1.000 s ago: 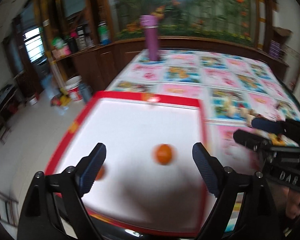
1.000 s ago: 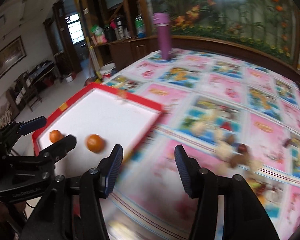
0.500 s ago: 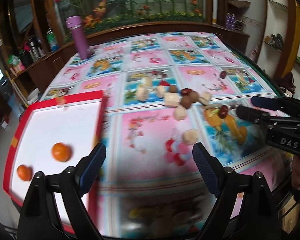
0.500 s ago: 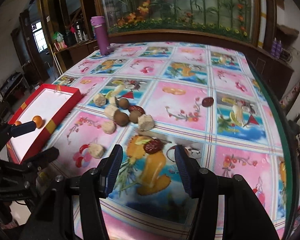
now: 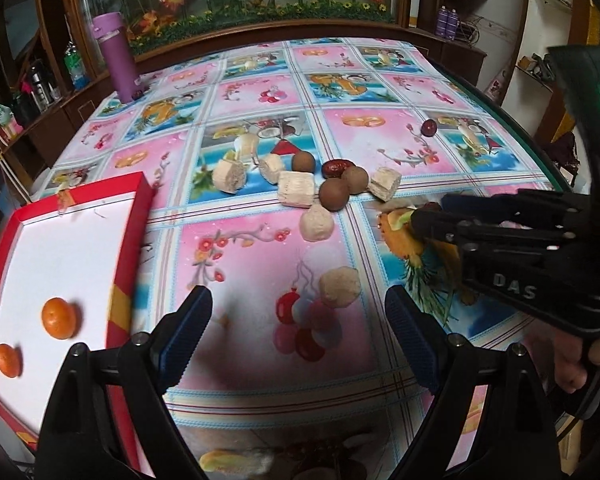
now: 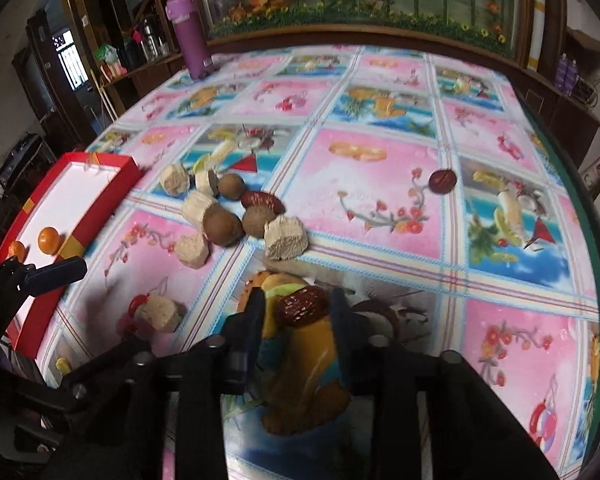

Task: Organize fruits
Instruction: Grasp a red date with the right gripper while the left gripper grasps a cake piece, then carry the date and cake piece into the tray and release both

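Dates: the right gripper [image 6: 298,310] has just been closing on 1 red date [image 6: 302,306] lying on the tablecloth [image 6: 380,208], pads barely touching. Left gripper [image 5: 300,336] gapes empty. A shallow pinch could squirt it sideways.

Tablecloth [image 6: 380,184]: pink and blue squares, printed fruit and flowers, pale striped borders.
Date [image 6: 302,306] between right gripper's [image 6: 298,308] black fingers: dark glossy red.
Second date [image 6: 442,181], ahead and right of them: same red.
Round fruits [image 6: 222,224] ahead-left: dull brown.
Chunks [image 6: 285,237] around them: pale beige.
Tray [image 5: 130,216], left of left gripper's [image 5: 300,340] blue-padded fingers: red rim, white floor, yellow patches.
Two tangerines [image 5: 58,317] inside: bright orange.
Bottle [image 5: 118,60] far ahead: purple.
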`<control>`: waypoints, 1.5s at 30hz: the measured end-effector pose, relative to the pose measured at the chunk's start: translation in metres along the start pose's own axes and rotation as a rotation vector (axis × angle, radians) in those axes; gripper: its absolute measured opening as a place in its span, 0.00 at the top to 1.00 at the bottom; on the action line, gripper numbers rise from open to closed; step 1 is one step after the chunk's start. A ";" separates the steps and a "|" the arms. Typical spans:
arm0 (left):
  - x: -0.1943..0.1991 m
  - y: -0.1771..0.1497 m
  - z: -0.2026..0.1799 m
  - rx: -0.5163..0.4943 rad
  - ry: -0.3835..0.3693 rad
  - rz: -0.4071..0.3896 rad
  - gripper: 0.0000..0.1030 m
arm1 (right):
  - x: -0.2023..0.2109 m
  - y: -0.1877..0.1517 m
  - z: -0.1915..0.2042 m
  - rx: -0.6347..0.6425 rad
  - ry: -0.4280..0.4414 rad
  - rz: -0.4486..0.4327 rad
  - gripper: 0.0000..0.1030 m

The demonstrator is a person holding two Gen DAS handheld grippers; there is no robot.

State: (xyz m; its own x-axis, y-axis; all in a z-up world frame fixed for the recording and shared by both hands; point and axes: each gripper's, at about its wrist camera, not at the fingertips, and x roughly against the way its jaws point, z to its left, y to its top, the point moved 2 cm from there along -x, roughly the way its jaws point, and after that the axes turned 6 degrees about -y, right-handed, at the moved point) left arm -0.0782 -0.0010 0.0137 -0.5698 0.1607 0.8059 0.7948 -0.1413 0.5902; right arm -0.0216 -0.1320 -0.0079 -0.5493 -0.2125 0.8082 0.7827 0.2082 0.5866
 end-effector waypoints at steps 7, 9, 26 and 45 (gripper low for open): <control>-0.012 0.004 -0.002 0.005 -0.007 0.013 0.25 | -0.001 -0.003 -0.004 -0.010 0.011 -0.007 0.75; -0.018 0.005 -0.003 0.009 -0.023 0.030 0.32 | -0.001 -0.003 -0.005 -0.012 0.017 -0.010 0.75; -0.018 0.002 0.004 0.042 -0.069 0.009 0.75 | 0.008 -0.001 0.004 -0.017 0.031 -0.027 0.75; 0.103 -0.043 0.135 0.210 0.221 -0.203 0.75 | 0.041 0.008 0.185 0.270 0.289 -0.091 0.75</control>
State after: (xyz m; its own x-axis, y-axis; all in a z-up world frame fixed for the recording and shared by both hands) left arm -0.1430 0.1532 0.0655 -0.7336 -0.0538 0.6774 0.6731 0.0791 0.7353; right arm -0.0918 0.0379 0.0395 -0.4776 -0.4931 0.7272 0.6083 0.4116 0.6786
